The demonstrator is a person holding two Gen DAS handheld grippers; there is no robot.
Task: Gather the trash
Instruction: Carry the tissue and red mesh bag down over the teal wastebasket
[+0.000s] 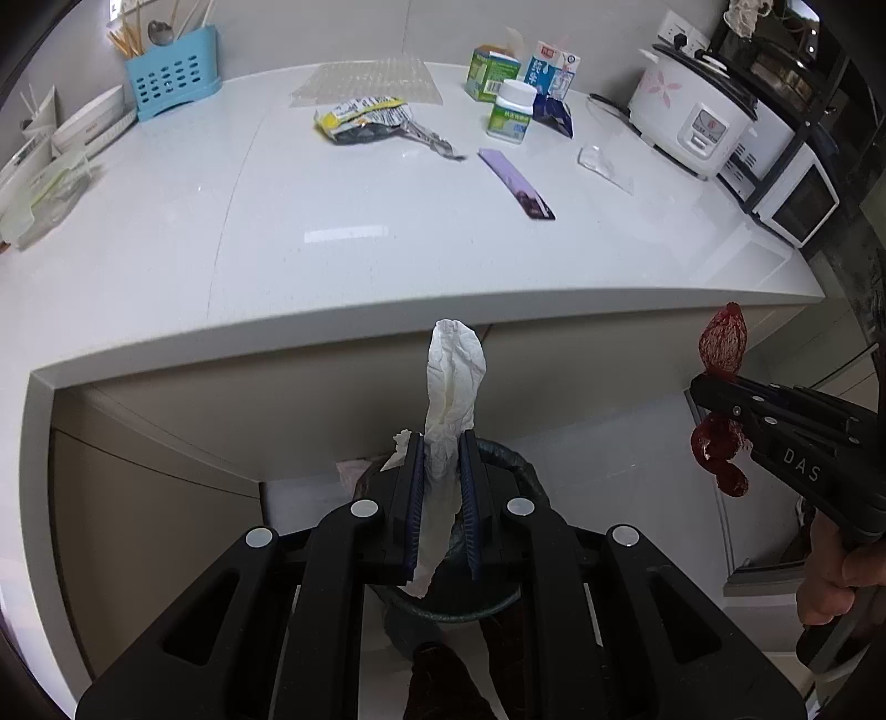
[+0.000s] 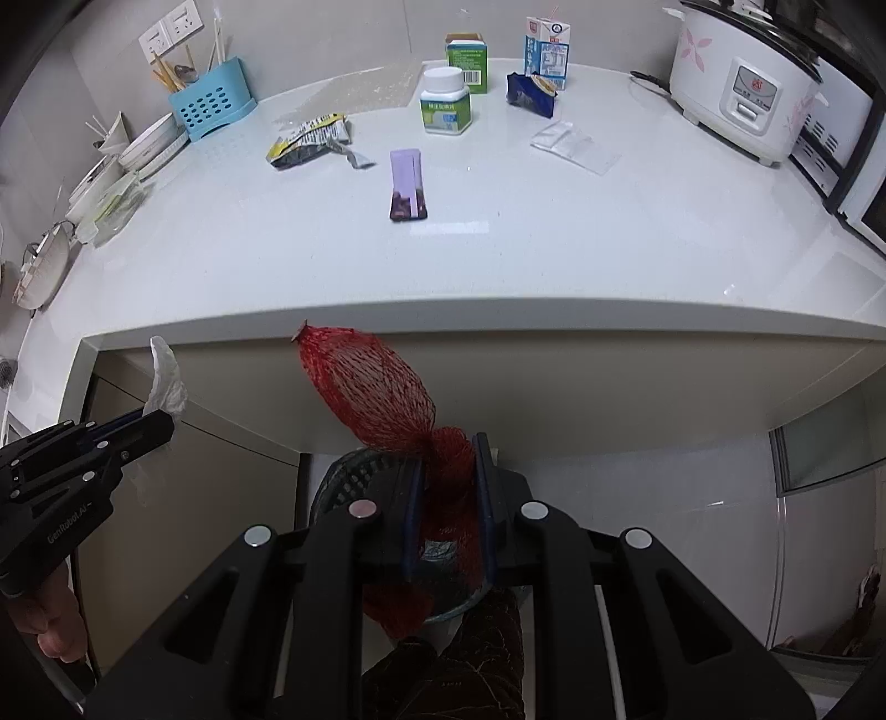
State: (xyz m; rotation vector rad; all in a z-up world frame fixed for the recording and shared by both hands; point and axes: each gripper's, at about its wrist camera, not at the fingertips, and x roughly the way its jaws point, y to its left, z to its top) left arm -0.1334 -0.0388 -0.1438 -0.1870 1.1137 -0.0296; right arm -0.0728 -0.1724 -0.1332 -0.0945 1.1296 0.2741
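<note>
Ahead of my tongs runs a white counter (image 2: pixel 498 260), glossy under ceiling light. Far left on it sits a blue rack (image 2: pixel 213 113) below wall sockets (image 2: pixel 166 30); far right, a rice cooker (image 2: pixel 742 83). Beige cabinets (image 1: pixel 166 454) stand beneath, left of my tongs

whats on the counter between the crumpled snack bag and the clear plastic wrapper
The purple sachet lies between the snack bag and the clear wrapper; the right wrist view shows it.
</note>
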